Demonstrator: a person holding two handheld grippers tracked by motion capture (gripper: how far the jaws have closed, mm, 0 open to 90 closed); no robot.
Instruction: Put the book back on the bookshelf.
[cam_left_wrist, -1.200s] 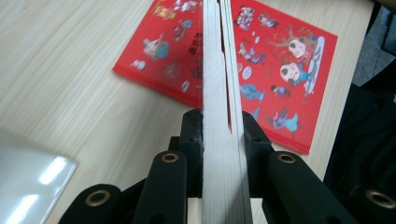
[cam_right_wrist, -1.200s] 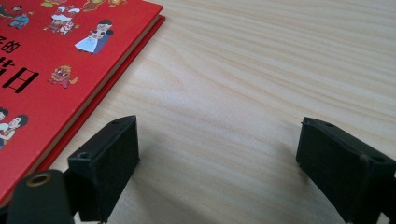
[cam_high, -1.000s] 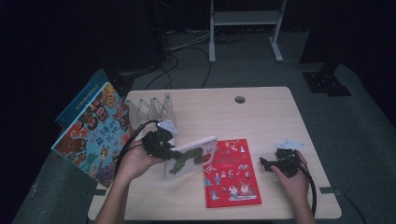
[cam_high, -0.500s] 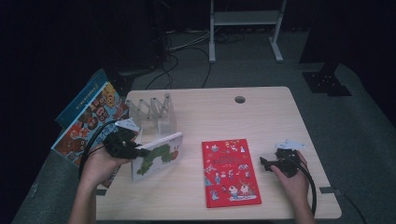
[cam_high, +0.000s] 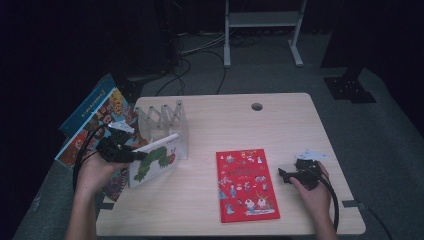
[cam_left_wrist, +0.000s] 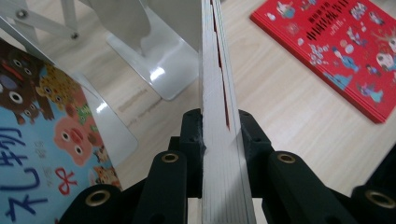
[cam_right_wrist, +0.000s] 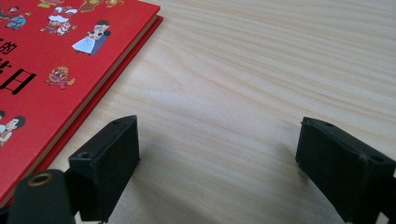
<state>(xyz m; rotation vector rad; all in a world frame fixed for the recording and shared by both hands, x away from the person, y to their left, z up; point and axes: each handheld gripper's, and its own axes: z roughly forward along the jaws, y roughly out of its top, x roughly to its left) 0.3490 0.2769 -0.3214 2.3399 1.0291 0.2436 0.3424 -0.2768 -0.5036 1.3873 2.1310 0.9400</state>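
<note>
While the left gripper (cam_high: 131, 155) pinches the caterpillar book's (cam_high: 154, 161) edge, the right gripper (cam_high: 285, 175) rests spread.

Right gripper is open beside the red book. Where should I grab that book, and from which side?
Take the red book by its right long edge, coming in low from the right, where the open right gripper already sits. It lies flat on the table, so only its edges offer a bite. The right gripper view shows the cover overhanging the pages slightly; one jaw would probably have to slip under that lip.
</note>
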